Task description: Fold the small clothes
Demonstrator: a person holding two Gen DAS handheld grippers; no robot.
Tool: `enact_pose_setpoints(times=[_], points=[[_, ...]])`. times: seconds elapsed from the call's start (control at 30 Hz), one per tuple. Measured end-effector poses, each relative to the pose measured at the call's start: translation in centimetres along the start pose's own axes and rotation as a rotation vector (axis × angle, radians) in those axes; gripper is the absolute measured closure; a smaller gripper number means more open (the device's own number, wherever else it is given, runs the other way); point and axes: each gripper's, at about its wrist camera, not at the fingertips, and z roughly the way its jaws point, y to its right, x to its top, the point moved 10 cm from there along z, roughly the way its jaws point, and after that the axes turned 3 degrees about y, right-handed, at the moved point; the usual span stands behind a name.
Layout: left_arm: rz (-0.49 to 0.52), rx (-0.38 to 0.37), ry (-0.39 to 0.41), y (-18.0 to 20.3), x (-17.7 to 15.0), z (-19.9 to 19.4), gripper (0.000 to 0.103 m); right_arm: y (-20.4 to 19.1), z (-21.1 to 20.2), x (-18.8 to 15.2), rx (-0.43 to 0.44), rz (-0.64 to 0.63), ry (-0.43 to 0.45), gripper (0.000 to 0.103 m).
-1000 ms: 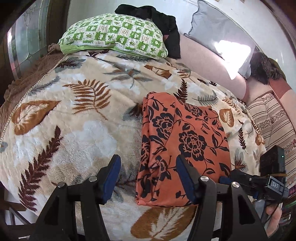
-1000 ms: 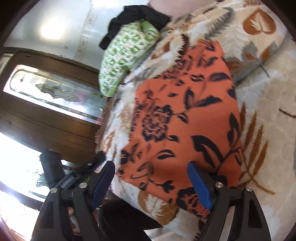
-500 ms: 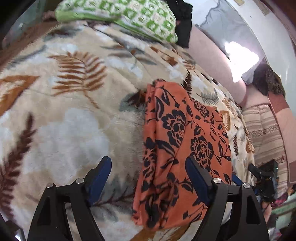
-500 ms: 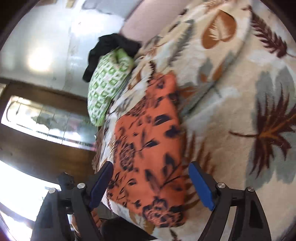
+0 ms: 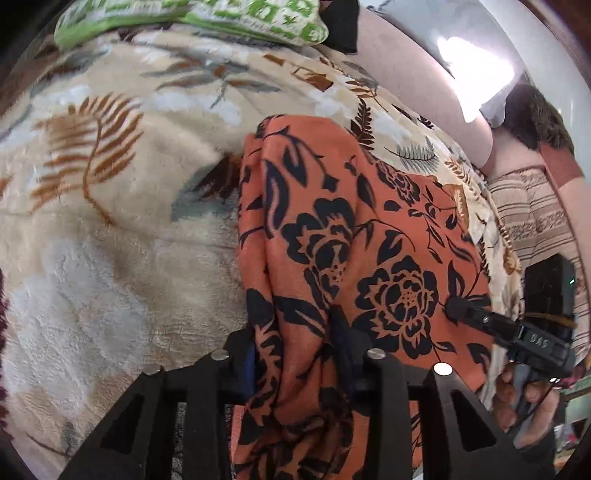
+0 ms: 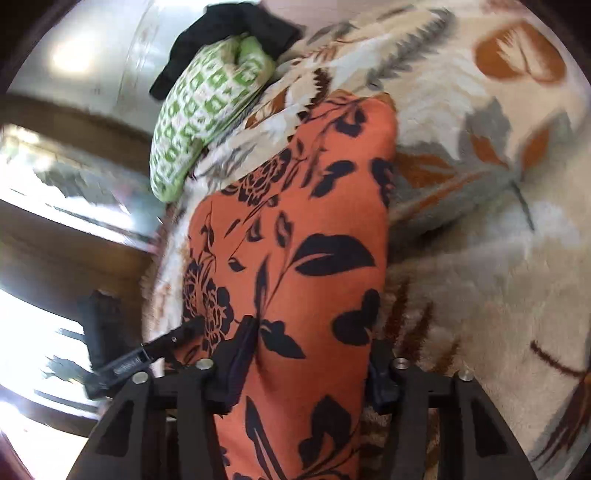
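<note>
the orange cloth [image 5: 369,236] lies folded on the blanket [image 5: 110,240], below the green pillow [image 5: 192,18]. the left gripper [image 5: 295,354] is closing, its jaws pinching the cloth's near left edge, fabric bunched between them. the right gripper [image 6: 310,365] is closing too, jaws pressing the cloth's near right corner. a hand [image 5: 524,402] holds the right gripper beside the cloth.
</note>
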Motion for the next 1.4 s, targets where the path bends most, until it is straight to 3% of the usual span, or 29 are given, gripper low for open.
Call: enact_pose_setpoints(times=[0.1, 0.27, 0.4, 0.53, 0.67, 0.7, 0.73, 0.77, 0.8, 0.83, 0.93, 1.0, 1.03, 1.1, 1.17, 1.23, 1.3, 1.4], points=[[0.037, 0.021, 0.022, 1.0, 0.1, -0.7, 0.073, -1.3, -1.4, 0.8, -0.001, -0.05, 0.026, 0.068], [0.079, -0.053, 0.114, 5.4, 1.7, -3.5, 0.075, -4.1, -5.8, 2.5, -0.008, -0.178, 0.102, 0.07], [0.123, -0.103, 0.195, 10.6, 4.0, -4.7, 0.075, -3.8, -11.1, 5.2, -0.004, -0.212, 0.187, 0.07], [0.165, -0.119, 0.179, 14.8, 5.3, -1.8, 0.074, 0.5, -14.3, 7.5, 0.004, -0.15, 0.228, 0.07], [0.189, -0.058, 0.065, 16.5, 4.4, 5.6, 0.07, 8.4, -12.7, 8.2, 0.003, -0.031, 0.2, 0.064], [0.192, -0.031, 0.013, 16.2, 3.4, 7.5, 0.067, 11.3, -11.8, 7.8, -0.054, 0.022, 0.176, 0.061], [0.183, -0.016, -0.005, 15.6, 2.9, 8.5, 0.062, 13.8, -11.7, 7.4, -0.134, 0.06, 0.172, 0.05], [0.164, -0.042, 0.018, 15.4, 2.9, 8.2, 0.061, 16.1, -11.5, 6.6, -0.221, 0.097, 0.163, 0.048], [0.155, -0.05, 0.032, 15.2, 3.0, 7.5, 0.057, 16.6, -12.0, 6.1, -0.186, 0.124, 0.186, 0.043], [0.151, -0.052, 0.048, 14.9, 3.1, 6.6, 0.055, 16.6, -12.9, 5.9, -0.186, 0.135, 0.214, 0.039], [0.145, -0.031, 0.118, 14.3, 3.8, 3.3, 0.054, 14.2, -15.7, 6.1, -0.201, 0.057, 0.288, 0.039], [0.146, -0.038, 0.159, 14.5, 3.8, 1.5, 0.049, 11.1, -17.2, 6.1, -0.147, 0.017, 0.337, 0.039], [0.154, -0.042, 0.16, 14.7, 3.5, 1.3, 0.047, 9.1, -17.5, 5.9, -0.08, -0.002, 0.342, 0.036], [0.175, -0.06, 0.136, 15.3, 2.3, 1.9, 0.039, 6.5, -16.8, 5.1, 0.008, -0.023, 0.313, 0.027], [0.162, -0.031, 0.075, 14.6, 0.9, 3.6, 0.038, 6.2, -14.3, 3.6, 0.059, -0.001, 0.245, 0.018], [0.134, -0.006, 0.041, 14.0, -0.3, 3.8, 0.038, 9.1, -11.2, 2.1, -0.021, 0.087, 0.156, 0.018], [0.146, 0.023, 0.067, 13.9, -0.8, 2.0, 0.038, 8.7, -12.2, 1.9, -0.031, 0.106, 0.208, 0.018], [0.203, 0.108, 0.131, 14.0, -1.3, -1.0, 0.025, 6.2, -14.9, 1.7, -0.138, 0.023, 0.243, 0.018]])
